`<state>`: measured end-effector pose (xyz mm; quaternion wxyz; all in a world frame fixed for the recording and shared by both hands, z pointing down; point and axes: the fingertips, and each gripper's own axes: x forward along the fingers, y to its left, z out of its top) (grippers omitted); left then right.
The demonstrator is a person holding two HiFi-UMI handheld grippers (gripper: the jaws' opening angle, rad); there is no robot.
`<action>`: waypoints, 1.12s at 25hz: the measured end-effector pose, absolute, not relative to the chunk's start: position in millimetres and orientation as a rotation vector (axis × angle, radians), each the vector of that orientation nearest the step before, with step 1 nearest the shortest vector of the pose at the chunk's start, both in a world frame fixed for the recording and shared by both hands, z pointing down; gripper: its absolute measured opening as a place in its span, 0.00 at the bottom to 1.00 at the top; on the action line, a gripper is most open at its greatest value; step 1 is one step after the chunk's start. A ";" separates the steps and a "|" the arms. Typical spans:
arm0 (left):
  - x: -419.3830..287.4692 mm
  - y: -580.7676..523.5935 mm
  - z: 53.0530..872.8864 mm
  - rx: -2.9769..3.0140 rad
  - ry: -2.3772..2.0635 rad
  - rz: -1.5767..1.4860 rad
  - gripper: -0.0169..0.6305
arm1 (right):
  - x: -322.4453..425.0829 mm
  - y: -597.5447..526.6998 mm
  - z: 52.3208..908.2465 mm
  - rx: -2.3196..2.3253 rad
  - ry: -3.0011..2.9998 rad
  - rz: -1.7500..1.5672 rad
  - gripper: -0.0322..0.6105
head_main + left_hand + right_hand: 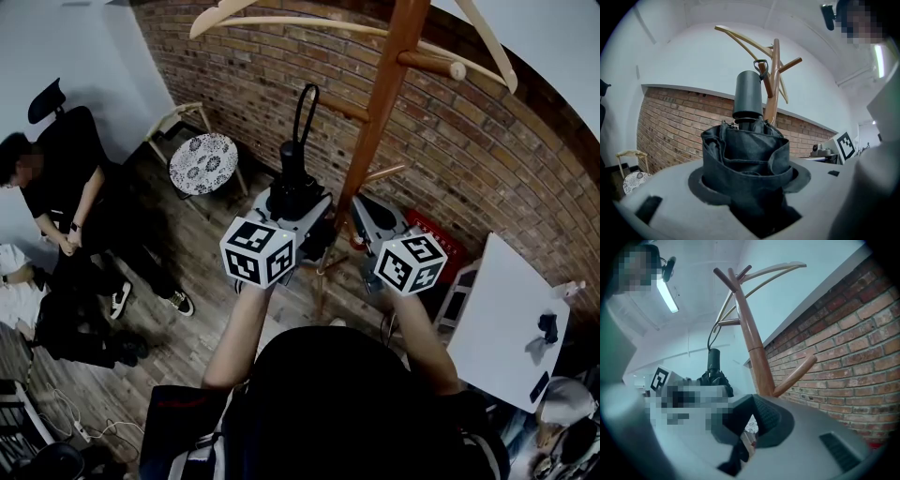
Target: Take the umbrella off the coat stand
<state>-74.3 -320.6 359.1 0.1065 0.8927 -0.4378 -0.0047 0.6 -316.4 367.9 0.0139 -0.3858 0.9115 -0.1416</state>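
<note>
A folded black umbrella [295,183] stands upright in my left gripper [298,217], which is shut on its bunched fabric [745,159]. Its cylindrical handle [748,93] points up, with the strap loop [305,112] rising above it. The loop sits close to a peg of the wooden coat stand [380,103]; I cannot tell whether it is still around the peg. My right gripper [367,217] is held level beside the stand's pole [752,352], to the right of the umbrella [714,373]. In the right gripper view the gripper [749,425] shows a narrow gap with nothing in it.
A brick wall [487,159] runs behind the stand. A stool with a patterned top [203,162] stands at the left, and a seated person in black [66,187] beyond it. A white table [502,319] is at the right. Wooden hanger arms [281,19] spread overhead.
</note>
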 end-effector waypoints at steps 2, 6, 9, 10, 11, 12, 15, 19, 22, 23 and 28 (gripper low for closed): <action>-77.0 -319.3 360.7 2.623 -1.291 -0.013 0.47 | -2.3 -315.2 368.4 -1.198 2.842 -0.442 0.09; -83.9 -316.6 364.6 2.612 -1.289 -0.009 0.47 | -10.1 -313.2 369.2 -1.193 2.845 -0.446 0.09; -88.1 -313.6 368.9 2.602 -1.281 -0.001 0.47 | -14.0 -311.1 369.6 -1.202 2.846 -0.446 0.09; -89.7 -312.5 371.0 2.597 -1.278 0.002 0.47 | -14.7 -310.4 369.8 -1.209 2.846 -0.442 0.09; -91.3 -311.2 373.3 2.592 -1.275 0.005 0.47 | -15.1 -309.5 369.8 -1.217 2.846 -0.437 0.09; -93.0 -309.9 375.7 2.586 -1.271 0.006 0.47 | -15.5 -308.6 369.7 -1.224 2.845 -0.433 0.09; -97.0 -305.0 381.0 2.577 -1.256 0.012 0.47 | -16.4 -305.7 369.3 -1.242 2.838 -0.432 0.09; -100.3 -297.7 386.5 2.571 -1.228 0.018 0.47 | -15.2 -300.3 369.7 -1.279 2.819 -0.447 0.09; -104.3 -290.5 392.6 2.562 -1.213 0.029 0.47 | -14.6 -293.4 370.5 -1.307 2.806 -0.453 0.09; -105.7 -287.4 394.5 2.560 -1.209 0.032 0.47 | -14.8 -290.6 371.1 -1.314 2.803 -0.454 0.09; -109.2 -271.8 404.7 2.570 -1.185 0.068 0.47 | -17.1 -276.6 376.7 -1.334 2.786 -0.463 0.09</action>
